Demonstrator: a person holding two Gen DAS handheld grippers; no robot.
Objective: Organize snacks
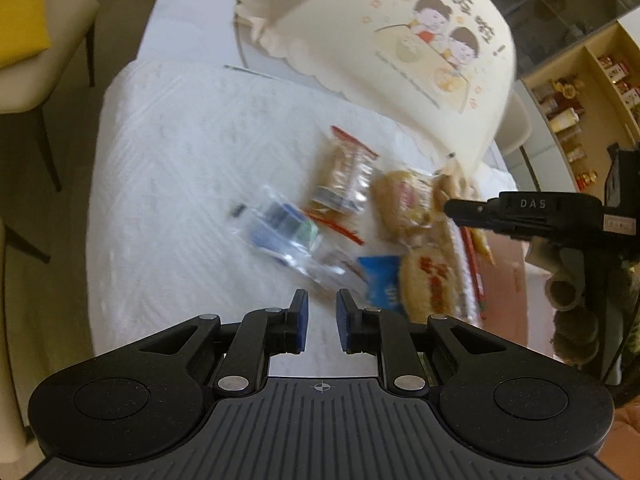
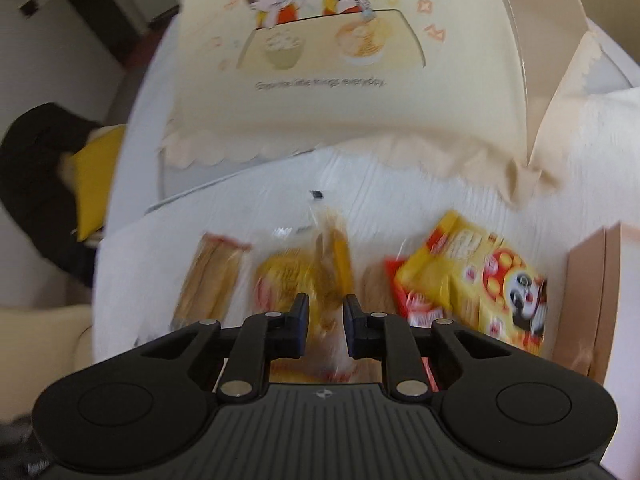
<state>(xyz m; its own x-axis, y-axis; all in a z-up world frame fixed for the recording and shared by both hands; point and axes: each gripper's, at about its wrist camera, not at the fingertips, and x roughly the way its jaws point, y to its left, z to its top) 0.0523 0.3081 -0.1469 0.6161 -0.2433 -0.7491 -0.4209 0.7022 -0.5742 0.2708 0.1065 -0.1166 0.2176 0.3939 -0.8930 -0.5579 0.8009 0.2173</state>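
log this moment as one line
left gripper: open, empty, above clear packet | right gripper: open, over yellow bread packet | snacks loose on white cloth

This is a home dining area. A table under a white textured cloth (image 1: 168,168) carries a cream food cover (image 1: 404,44) printed with cartoon children eating. On the left stands a padded dining chair (image 1: 48,52) holding a yellow cushion (image 1: 20,16). At the far right, open shelves (image 1: 580,108) display jars and packaged goods.
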